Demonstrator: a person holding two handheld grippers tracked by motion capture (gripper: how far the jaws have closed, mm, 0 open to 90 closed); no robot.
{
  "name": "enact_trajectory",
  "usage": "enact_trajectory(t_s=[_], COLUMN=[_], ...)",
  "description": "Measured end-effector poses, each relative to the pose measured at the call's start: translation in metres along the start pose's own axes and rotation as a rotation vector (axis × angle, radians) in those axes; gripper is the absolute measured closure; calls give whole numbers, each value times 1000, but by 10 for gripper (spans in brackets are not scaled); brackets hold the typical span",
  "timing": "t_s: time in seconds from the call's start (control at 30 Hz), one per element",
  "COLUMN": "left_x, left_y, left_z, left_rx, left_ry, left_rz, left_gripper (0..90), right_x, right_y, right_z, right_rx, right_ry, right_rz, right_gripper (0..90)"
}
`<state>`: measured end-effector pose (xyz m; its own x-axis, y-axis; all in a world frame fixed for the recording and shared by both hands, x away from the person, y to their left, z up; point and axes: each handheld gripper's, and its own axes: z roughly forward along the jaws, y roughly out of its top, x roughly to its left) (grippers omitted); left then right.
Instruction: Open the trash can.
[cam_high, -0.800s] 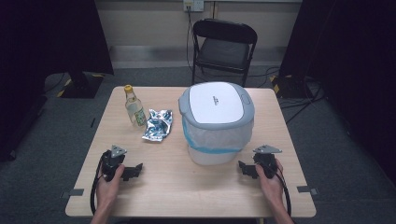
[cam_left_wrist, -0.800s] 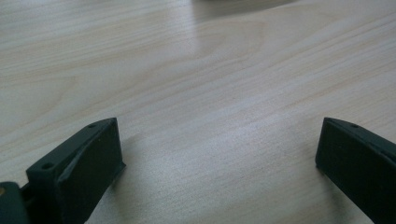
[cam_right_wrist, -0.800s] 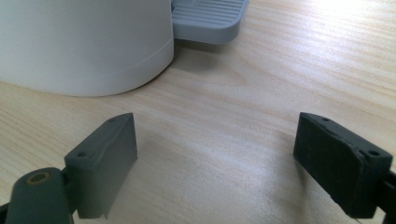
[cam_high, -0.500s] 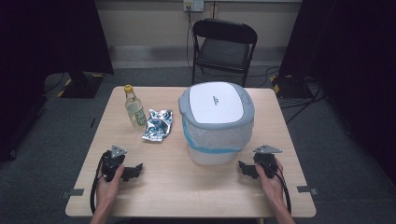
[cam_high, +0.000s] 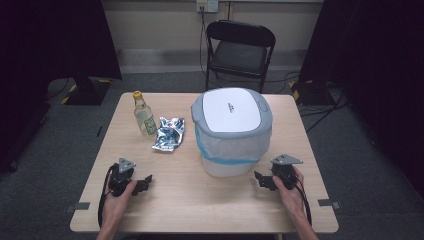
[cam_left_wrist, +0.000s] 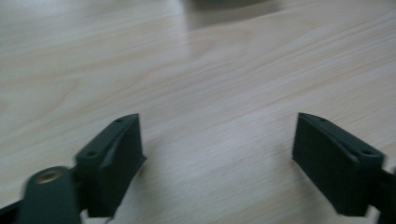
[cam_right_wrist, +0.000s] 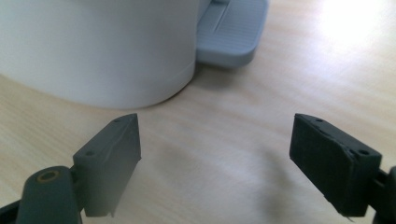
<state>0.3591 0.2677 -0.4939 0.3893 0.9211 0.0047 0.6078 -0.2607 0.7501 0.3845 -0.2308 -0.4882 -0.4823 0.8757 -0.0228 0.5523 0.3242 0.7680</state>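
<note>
Pale wood counter (cam_high: 200, 200) fills the foreground, with a dark room and a black folding chair (cam_high: 240, 50) behind it. Left claw (cam_high: 142, 181) rests low near the counter's near left edge, jaws spread wide with nothing between them; in the left gripper view its claw (cam_left_wrist: 217, 161) frames bare wood grain, and a blurred dark shape at the top edge is cut off and cannot be identified. Right claw (cam_high: 261, 179) sits near the right edge, jaws equally wide and empty, just beside the base of the white pedal bin (cam_high: 232, 132), which stands mid-counter, right of centre. In the right gripper view the claw (cam_right_wrist: 215, 161) faces the bin's lower wall (cam_right_wrist: 98, 51) and its grey foot pedal (cam_right_wrist: 233, 30), the upper part cut off. Small dark lettering on the bin's lid is too small to read. Farther left lie a crumpled foil wrapper (cam_high: 169, 134) and a bottle (cam_high: 144, 115) with a yellow cap, its label illegible
</note>
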Motion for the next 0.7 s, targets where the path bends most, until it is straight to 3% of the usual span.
enact_trajectory(t_s=[0.13,0.37,0.57,0.7], left_x=[-11,-34,-61,-74], left_y=[13,45,69,77], left_z=[0,14,23,32], left_rx=[-47,-96,-118,-128], left_ry=[-45,-115,-157,-183], left_rz=[4,-12,78,68], left_gripper=[161,160,158,160], right_x=[-4,-8,-17,-19], right_y=[11,32,33,33], right_z=[-3,0,9,14], right_rx=[-23,-1,5,1], right_ry=[1,-7,-15,-24], right_rz=[4,-14,5,10], right_gripper=[160,162,186,213])
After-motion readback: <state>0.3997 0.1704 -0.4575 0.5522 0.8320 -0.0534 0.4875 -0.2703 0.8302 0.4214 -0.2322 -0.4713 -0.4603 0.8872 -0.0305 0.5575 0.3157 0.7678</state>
